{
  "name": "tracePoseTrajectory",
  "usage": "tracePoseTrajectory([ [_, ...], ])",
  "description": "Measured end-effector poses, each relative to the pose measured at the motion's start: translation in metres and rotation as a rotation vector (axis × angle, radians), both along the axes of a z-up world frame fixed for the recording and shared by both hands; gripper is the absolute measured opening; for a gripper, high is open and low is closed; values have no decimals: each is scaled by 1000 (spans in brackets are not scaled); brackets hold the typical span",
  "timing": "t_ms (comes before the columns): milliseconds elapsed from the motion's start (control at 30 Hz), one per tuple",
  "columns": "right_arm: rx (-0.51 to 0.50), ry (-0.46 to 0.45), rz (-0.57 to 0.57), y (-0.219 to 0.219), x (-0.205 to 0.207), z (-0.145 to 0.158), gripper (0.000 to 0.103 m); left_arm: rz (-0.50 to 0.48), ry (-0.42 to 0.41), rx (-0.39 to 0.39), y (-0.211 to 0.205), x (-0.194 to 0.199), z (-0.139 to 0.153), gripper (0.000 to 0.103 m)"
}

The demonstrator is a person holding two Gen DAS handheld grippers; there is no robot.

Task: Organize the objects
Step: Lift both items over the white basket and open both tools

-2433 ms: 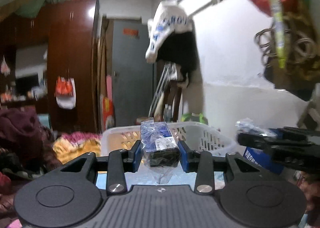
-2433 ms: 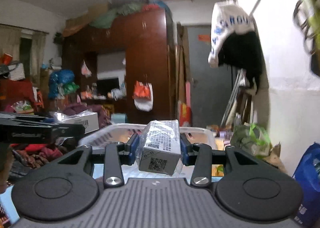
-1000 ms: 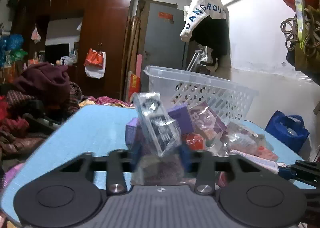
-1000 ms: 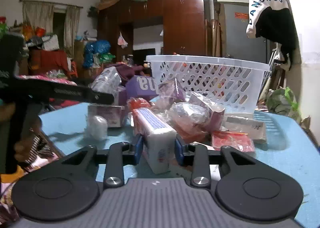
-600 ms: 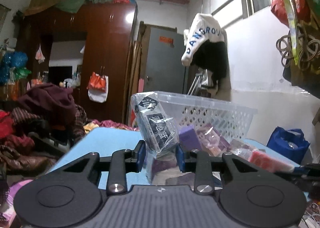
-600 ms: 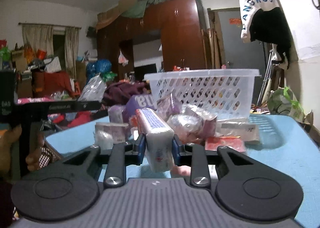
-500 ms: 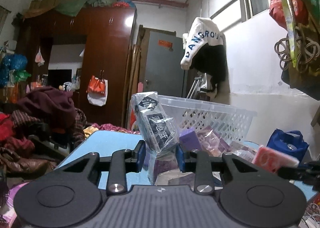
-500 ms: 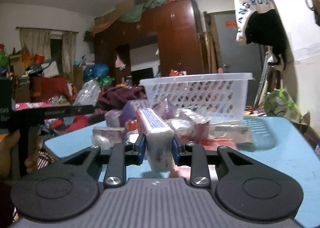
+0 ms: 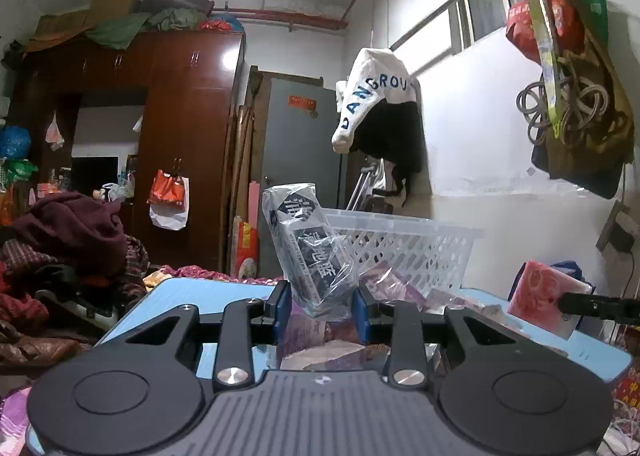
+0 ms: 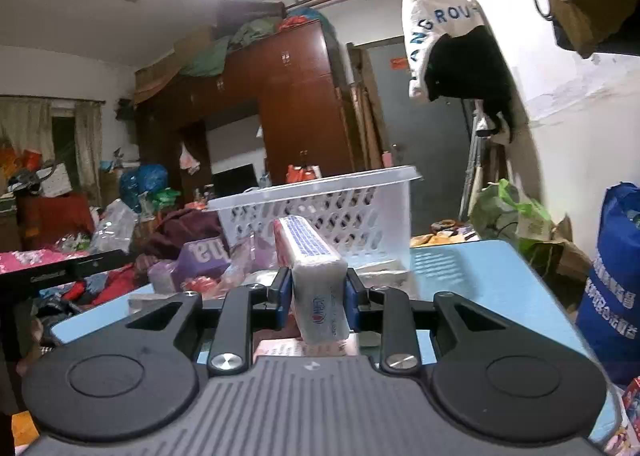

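Centre of the left wrist frame, my left gripper (image 9: 320,306) is clamped on a dark packet (image 9: 310,248) in clear wrap, tilted, white Chinese characters on it that I can't read. Behind it, centre right, the white basket (image 9: 404,242) stands on the blue table (image 9: 172,296) with a pile of pouches (image 9: 384,284) at its foot. Centre of the right wrist frame, my right gripper (image 10: 316,298) is clenched on a pink-and-white soap bar (image 10: 316,276) with a small red logo on its end, text too small. Left of centre, a purple box (image 10: 202,254) reads "ua", upside down. Upper right, a hanging white garment (image 10: 438,22) shows "ANGROU". Lower right, a blue bag (image 10: 614,280) with white Chinese print.
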State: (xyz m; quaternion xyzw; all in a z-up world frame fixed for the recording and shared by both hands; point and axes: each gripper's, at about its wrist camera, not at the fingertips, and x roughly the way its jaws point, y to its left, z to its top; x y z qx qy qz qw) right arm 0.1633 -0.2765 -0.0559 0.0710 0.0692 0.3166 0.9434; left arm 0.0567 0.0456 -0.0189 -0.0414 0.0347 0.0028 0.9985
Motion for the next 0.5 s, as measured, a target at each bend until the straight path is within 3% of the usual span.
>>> tracePoseTrajectory([
  [167,4,-41,-9,5,6,18,30,-45,-29,10,-2,8,13,36],
  [300,3,-63,20,25,37,61,30,-82,-28,45,-9,42,49,36],
  [433,-89,-90,-18,62,85,98,30,-103,56,56,-14,106,87,36],
  [500,-142,-51,-57,83,119,111,30,-104,125,47,-16,142,96,36],
])
